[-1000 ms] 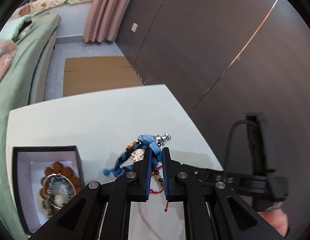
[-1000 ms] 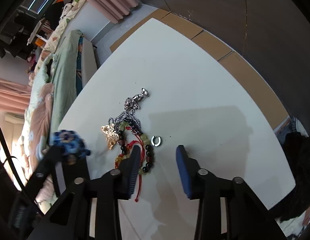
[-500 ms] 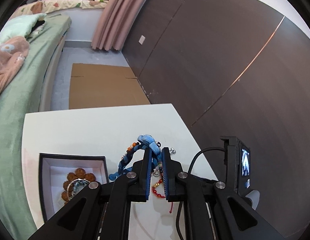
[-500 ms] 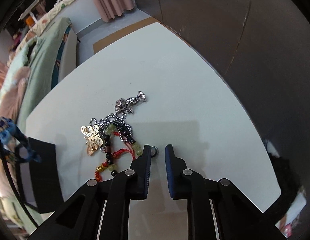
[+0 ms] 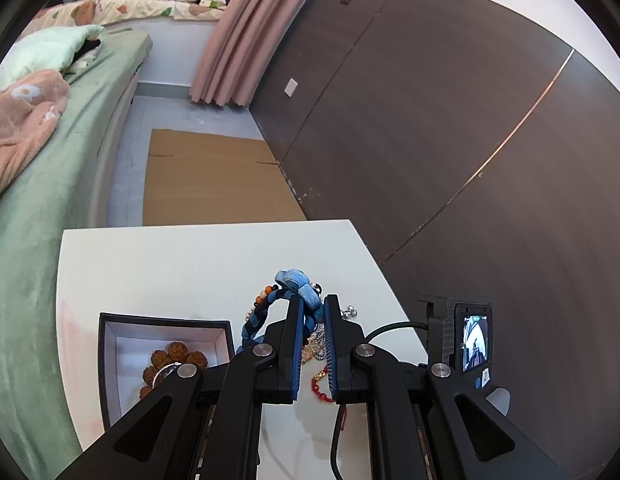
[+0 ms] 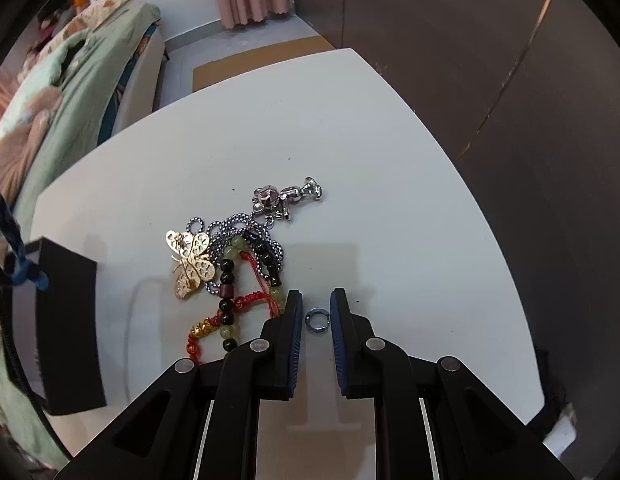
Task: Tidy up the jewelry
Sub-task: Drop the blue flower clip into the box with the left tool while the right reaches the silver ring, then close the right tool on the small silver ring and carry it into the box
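Clenching on anything, is the left claw (image 5: 313, 300)?

It is gripping the blue braided bracelet (image 5: 293, 280) between its pads, just as a second ago. The open box (image 5: 165, 324) is sitting below and to that claw's left, with a brown bead bracelet (image 5: 177, 354) lying inside. The view is now taking in more floor and wall than before.

And the right claw (image 6: 316, 294)?

Its jaws were standing wide a second ago and are now standing narrow around the small silver ring (image 6: 317, 320). The ring is lying flat on the counter (image 6: 390, 160) between the pads. A sliver of gap is showing on each side, so it is not grasping the ring yet.

Is one view showing more than the other?

The right one is laying out the heap just left of that claw: gold butterfly pendant (image 6: 189, 260), steel chain (image 6: 237, 228), red cord bracelet (image 6: 249, 300). The left view is hiding most of it behind its own fingers, and the ring is not showing there.
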{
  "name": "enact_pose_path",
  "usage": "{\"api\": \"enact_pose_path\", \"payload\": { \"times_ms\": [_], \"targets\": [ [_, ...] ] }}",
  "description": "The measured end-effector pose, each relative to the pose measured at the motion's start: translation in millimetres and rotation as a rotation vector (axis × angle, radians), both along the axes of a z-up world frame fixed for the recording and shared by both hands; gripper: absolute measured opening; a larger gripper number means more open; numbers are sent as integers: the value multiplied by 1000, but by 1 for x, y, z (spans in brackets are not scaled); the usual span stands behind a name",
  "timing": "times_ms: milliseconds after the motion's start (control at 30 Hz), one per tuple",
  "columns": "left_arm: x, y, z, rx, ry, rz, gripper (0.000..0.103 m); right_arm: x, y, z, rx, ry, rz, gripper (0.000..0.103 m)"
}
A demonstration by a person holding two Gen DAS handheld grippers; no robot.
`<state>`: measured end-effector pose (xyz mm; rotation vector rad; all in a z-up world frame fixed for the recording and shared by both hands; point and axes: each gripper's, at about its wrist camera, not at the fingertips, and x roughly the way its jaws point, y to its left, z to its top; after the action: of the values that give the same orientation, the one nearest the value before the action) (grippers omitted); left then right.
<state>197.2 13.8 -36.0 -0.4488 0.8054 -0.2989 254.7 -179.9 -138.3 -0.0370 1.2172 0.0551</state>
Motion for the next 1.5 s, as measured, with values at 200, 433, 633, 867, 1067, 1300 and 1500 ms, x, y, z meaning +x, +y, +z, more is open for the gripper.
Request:
{"api": "enact_pose_path", "payload": {
  "times_ms": [200,433,633,867,1067,1300,1500],
  "targets": [
    [-4,3,5,10,-7,1,10,-4,-20,7,121,36,-42,3],
    [-14,10,8,38,-13,2,10,-13,-25,19,198,10,-42,3],
    [-22,22,5,52,-10,19,10,-8,-23,13,158,51,-51,34],
    [-22,29,5,50,-15,31,10,-13,-23,10,47,58,-28,34],
    [-21,29,9,50,-25,25,10,-23,-8,3,-5,75,64,34],
    [-11,32,-7,34,52,15,10,-15,3,3,-23,50,90,32],
    [1,20,-34,33,180,-27,19,-14,-3,3,28,50,77,13]
  ]
}}
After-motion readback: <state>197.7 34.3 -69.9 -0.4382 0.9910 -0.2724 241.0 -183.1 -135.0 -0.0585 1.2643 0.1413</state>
